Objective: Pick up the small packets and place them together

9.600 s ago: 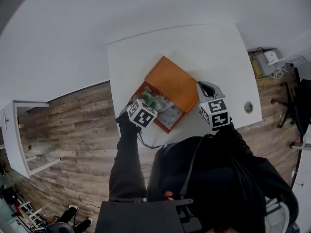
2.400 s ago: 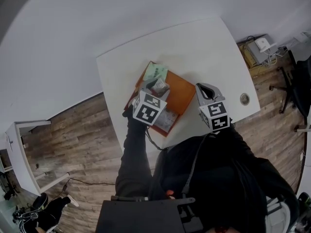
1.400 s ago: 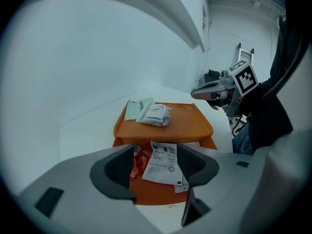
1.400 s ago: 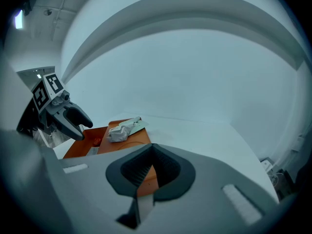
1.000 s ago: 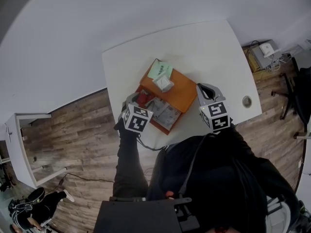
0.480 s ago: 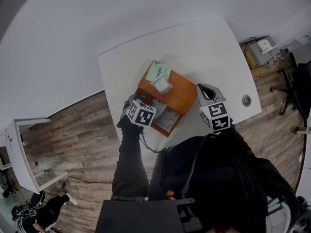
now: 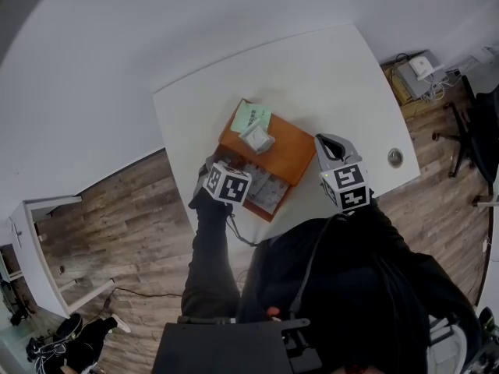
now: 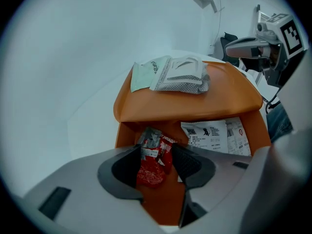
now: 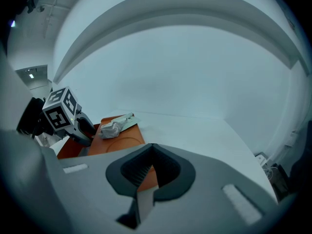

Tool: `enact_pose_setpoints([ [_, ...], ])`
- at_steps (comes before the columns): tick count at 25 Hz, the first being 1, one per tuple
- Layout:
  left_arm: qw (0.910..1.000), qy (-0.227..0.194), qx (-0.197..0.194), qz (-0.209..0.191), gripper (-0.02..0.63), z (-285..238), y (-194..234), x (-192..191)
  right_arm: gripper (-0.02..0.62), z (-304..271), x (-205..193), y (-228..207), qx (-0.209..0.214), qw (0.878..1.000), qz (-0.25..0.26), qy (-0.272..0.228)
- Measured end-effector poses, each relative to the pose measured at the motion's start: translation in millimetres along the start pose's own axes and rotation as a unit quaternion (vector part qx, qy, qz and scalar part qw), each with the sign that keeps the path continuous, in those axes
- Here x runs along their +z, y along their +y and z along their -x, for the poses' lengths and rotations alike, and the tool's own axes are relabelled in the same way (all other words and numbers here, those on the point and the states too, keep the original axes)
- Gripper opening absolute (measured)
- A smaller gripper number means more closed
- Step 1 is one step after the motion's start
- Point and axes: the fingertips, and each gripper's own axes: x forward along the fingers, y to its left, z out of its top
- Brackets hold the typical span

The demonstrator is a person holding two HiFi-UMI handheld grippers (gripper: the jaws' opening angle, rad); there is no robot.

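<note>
An orange box point(image 7: 274, 148) stands on the white table point(image 7: 327, 76) with its lid folded back flat. On the lid lie a green packet point(image 8: 143, 75) and a grey-white packet point(image 8: 183, 75), touching each other. A red packet point(image 8: 152, 161) lies on the box floor between the jaws of my left gripper point(image 8: 155, 162). These jaws are closing, and both pads touch the packet's sides. My right gripper point(image 7: 328, 141) hovers beside the box's right edge, shut and empty.
White printed sachets point(image 8: 219, 135) lie in the box to the right of the red packet. The table's front edge runs just below the box. A wooden floor point(image 7: 117, 224), a white side table and a desk grommet point(image 7: 396, 157) surround the work area.
My left gripper has moved from the lid back down into the box and its jaws have come in around the red packet. The right gripper has stayed put.
</note>
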Motion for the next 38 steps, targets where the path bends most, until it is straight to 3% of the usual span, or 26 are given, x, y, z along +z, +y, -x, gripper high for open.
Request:
enact_pose_setpoints([
  [10, 0.9999, 0.01, -0.009, -0.002, 0.113, 2.3, -0.4, -3.6, -0.003, -2.2, -0.8, 0.8, 0.0, 1.0, -0.001, 0.001],
  [13, 0.9998, 0.018, 0.002, 0.012, 0.057, 2.7, 6.5, -7.6, -0.005, -3.2, -1.3, 1.4, 0.002, 1.0, 0.001, 0.001],
  [20, 0.9988, 0.011, 0.016, 0.046, 0.024, 11.0, 20.3, -18.7, -0.003, -1.8, 0.3, 1.5, 0.003, 1.0, 0.0, 0.001],
  [28, 0.9948, -0.058, 0.015, 0.082, 0.014, 36.9, 27.9, -14.8, -0.003, -3.4, -1.4, 2.4, 0.004, 1.0, 0.002, 0.0],
  [33, 0.9877, -0.114, 0.015, 0.106, 0.012, 67.8, 31.3, -0.7, -0.003, -1.1, -1.0, 2.8, 0.003, 1.0, 0.004, -0.002],
  [38, 0.9812, -0.166, 0.008, 0.097, 0.012, 103.3, 22.9, 26.0, -0.003, 3.3, -0.6, 2.5, 0.003, 1.0, 0.004, -0.005],
])
